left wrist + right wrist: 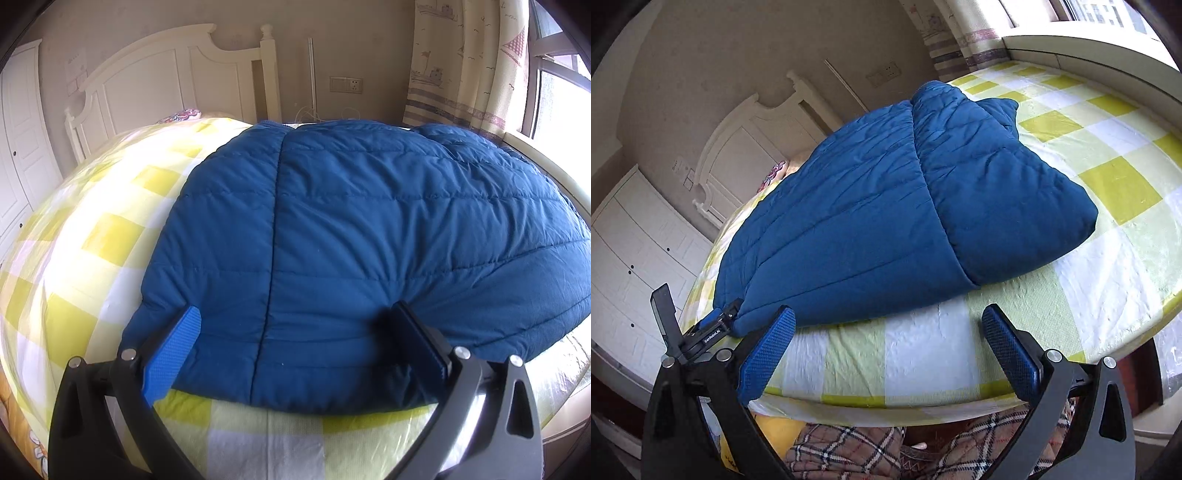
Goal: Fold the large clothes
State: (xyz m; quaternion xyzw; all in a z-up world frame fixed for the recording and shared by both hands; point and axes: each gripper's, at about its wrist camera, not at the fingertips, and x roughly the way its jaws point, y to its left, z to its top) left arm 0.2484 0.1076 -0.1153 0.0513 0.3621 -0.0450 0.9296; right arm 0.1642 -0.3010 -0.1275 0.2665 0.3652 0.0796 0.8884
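Observation:
A blue quilted jacket [369, 236] lies folded lengthwise on a bed with a yellow-and-white checked cover [92, 236]. My left gripper [295, 310] is open wide at the jacket's near hem, which lies between its blue-padded fingers [177, 350]. In the right wrist view the jacket [886, 206] has one side flap folded over its top. My right gripper [888, 313] hangs open over the bed's [1108, 192] near edge, just short of the hem, holding nothing. The left gripper [714, 325] shows at the jacket's near-left corner.
A white headboard [166, 74] and a patterned pillow [181, 115] are at the far end. White wardrobe doors [639, 258] stand on the left, a curtain [461, 62] and window sill on the right. A person's plaid trouser legs [849, 450] are below the bed edge.

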